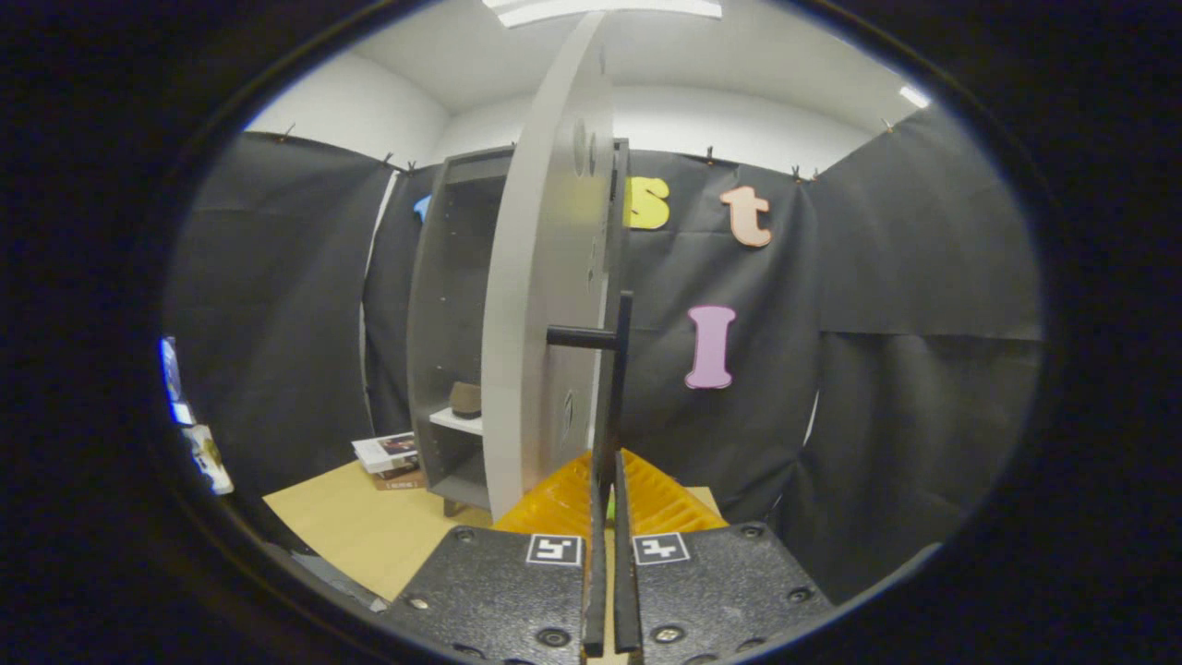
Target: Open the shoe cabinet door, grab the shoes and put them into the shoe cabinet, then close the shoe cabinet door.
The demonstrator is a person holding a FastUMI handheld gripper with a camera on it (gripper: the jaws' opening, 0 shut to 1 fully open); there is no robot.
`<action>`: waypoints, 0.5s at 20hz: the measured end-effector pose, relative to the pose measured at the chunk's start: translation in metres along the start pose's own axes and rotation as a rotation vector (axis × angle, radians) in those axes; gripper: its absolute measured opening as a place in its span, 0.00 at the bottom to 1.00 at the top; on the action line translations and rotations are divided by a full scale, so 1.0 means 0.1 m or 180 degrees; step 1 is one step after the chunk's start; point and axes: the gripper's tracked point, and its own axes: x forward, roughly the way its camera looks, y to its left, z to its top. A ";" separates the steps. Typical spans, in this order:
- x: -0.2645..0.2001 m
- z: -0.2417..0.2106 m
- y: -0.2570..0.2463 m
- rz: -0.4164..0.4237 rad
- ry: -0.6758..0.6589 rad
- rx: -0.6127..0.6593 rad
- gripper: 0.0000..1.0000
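Note:
The grey shoe cabinet (450, 305) stands against the booth wall with its door (545, 305) swung open, edge-on to me. A dark vertical bar handle (621, 369) stands off the door on a short stub. My gripper (608, 476) is shut on the lower end of that handle, with both fingers pressed against the bar and almost no gap between them. Inside the cabinet, a brown shoe (464, 399) rests on a white shelf (457, 422). The rest of the cabinet's inside is dark, and the door hides its right part.
A small stack of books (392, 457) lies on the light wooden floor board (369, 526), left of the cabinet's foot. Black cloth walls close in on the left, behind and to the right.

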 end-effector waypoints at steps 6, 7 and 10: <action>-0.11 0.15 0.05 -0.0122 -0.0286 0.0136 1.00; -0.11 0.19 0.13 -0.0060 -0.0373 0.0157 1.00; -0.07 0.22 0.36 0.0113 -0.0529 0.0193 1.00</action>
